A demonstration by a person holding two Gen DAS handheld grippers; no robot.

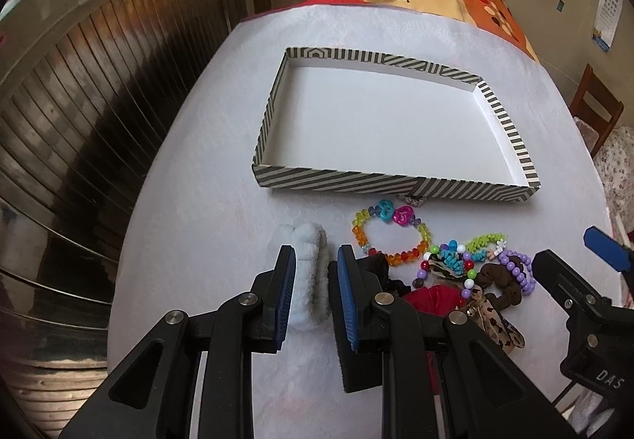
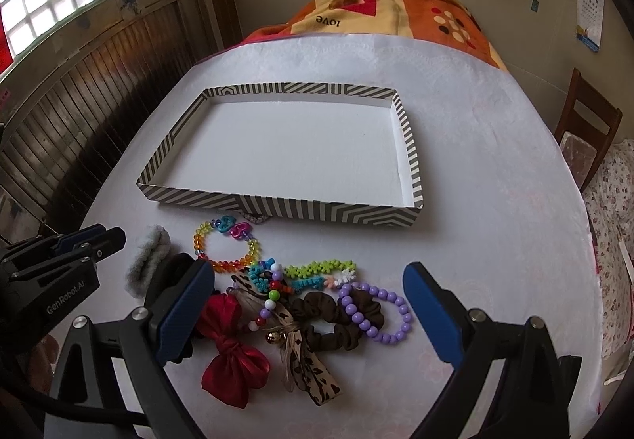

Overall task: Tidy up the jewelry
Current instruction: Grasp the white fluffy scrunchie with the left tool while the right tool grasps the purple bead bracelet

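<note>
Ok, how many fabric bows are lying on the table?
2. The red bow lies at the near left of the pile; the leopard-print bow is just right of it, beside the brown scrunchie. The pile could hide more.

Grey-and-white striped tray, white inside; red satin bow, brown scrunchie, lilac bead bracelet, leopard-print ribbon
</note>
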